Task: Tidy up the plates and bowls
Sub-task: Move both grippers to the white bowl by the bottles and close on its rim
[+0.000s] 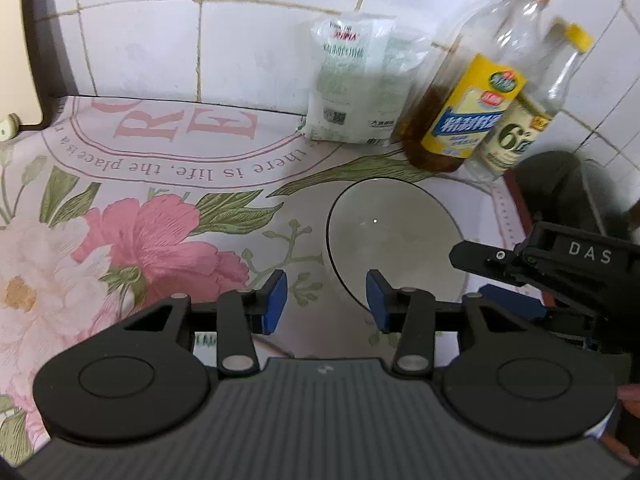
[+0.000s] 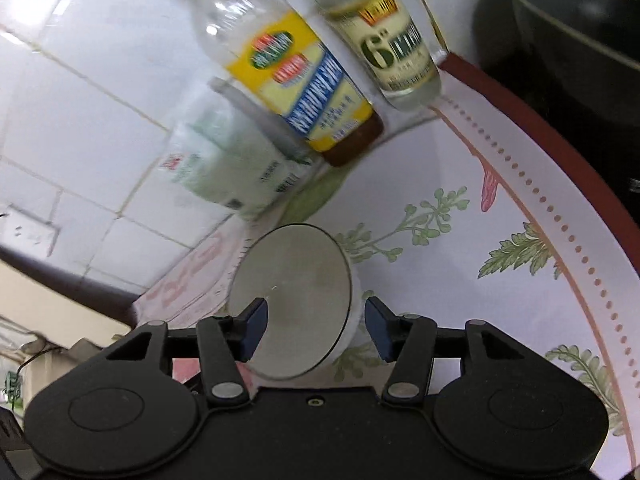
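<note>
Bowl [image 2: 290,300] between right hand-held gripper [image 2: 312,330] fingers

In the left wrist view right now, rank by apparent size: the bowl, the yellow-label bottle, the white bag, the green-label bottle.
1. yellow-label bottle and bowl: similar extent, and the bowl sits nearer the camera, so unranked.
2. white bag.
3. green-label bottle, partly hidden behind the yellow-label one.

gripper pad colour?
Blue pads on black linkages, both grippers; clearest in the left wrist view.
</note>
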Demonstrator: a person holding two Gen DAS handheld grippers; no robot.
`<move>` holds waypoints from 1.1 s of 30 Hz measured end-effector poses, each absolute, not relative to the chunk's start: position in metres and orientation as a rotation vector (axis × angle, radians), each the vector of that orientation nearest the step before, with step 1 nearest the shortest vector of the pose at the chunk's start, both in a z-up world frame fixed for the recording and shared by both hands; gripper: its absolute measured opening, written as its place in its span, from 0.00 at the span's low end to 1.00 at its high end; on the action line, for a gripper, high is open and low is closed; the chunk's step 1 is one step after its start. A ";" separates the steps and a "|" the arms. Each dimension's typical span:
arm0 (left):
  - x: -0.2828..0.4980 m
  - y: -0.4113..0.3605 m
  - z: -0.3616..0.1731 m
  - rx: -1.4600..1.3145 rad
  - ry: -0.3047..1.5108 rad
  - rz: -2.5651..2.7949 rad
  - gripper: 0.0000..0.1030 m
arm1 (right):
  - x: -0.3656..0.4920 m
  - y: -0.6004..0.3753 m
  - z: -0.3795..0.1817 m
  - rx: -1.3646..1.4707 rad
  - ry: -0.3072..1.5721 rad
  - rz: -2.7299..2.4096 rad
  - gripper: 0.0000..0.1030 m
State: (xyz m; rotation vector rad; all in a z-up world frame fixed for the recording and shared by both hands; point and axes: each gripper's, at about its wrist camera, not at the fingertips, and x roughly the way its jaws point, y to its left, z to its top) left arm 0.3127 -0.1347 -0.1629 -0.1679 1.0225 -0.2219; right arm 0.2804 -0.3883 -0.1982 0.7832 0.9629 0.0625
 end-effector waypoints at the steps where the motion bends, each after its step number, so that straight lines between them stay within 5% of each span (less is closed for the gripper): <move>1: 0.317 -0.136 -0.167 -0.165 1.032 -0.215 0.42 | 0.285 -0.388 -0.202 0.788 0.975 0.045 0.58; 9: 0.334 -0.141 -0.193 -0.200 1.082 -0.167 0.37 | 0.303 -0.383 -0.220 0.779 1.023 0.001 0.54; 15: 0.339 -0.148 -0.198 -0.194 1.095 -0.196 0.16 | 0.309 -0.384 -0.226 0.796 1.038 -0.017 0.45; 20: 0.339 -0.153 -0.200 -0.167 1.092 -0.205 0.11 | 0.315 -0.379 -0.231 0.790 1.046 -0.015 0.16; 33: 0.308 -0.138 -0.166 -0.238 1.086 -0.211 0.09 | 0.272 -0.363 -0.188 0.567 0.960 0.048 0.14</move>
